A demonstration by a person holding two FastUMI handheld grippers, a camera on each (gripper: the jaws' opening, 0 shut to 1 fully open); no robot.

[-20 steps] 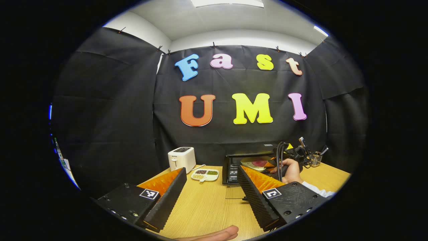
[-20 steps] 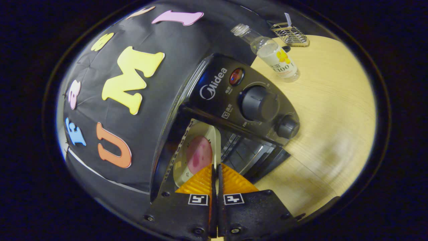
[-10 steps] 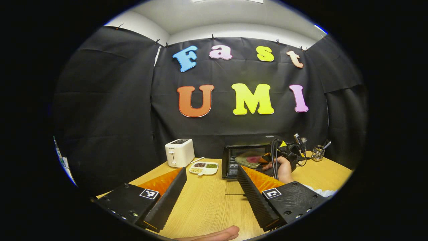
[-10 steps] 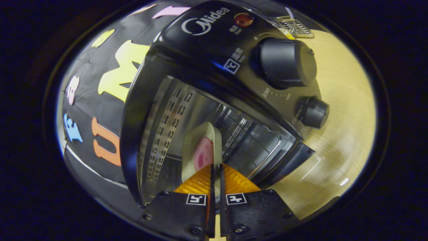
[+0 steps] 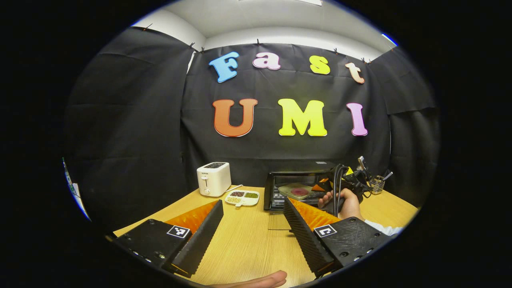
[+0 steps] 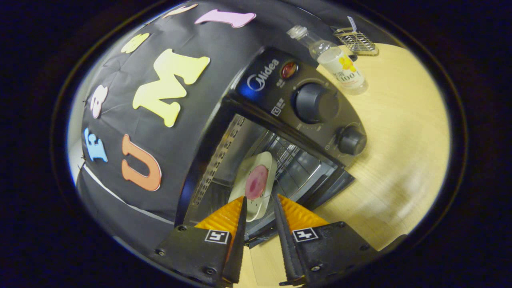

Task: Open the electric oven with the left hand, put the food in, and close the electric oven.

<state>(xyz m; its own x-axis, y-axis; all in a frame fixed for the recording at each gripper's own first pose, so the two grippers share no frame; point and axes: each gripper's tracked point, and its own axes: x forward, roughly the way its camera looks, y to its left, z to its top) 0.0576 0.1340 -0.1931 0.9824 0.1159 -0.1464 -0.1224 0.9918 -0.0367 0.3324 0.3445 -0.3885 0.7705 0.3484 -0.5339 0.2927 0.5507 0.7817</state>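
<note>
Electric oven (image 5: 298, 188) at back of wooden table (image 5: 248, 244), door down. Plate of food (image 6: 256, 186) on rack inside cavity. Right gripper (image 6: 258, 210) at oven mouth, fingers parted, plate's near edge between tips, no grip seen. Left gripper (image 5: 252, 220) wide open above table, well short of oven, holding nothing. Toaster (image 5: 214, 179) and divided dish (image 5: 242, 197) left of oven.

Midea on oven (image 6: 276, 92), SUPOR on toaster (image 5: 214, 178)
</note>
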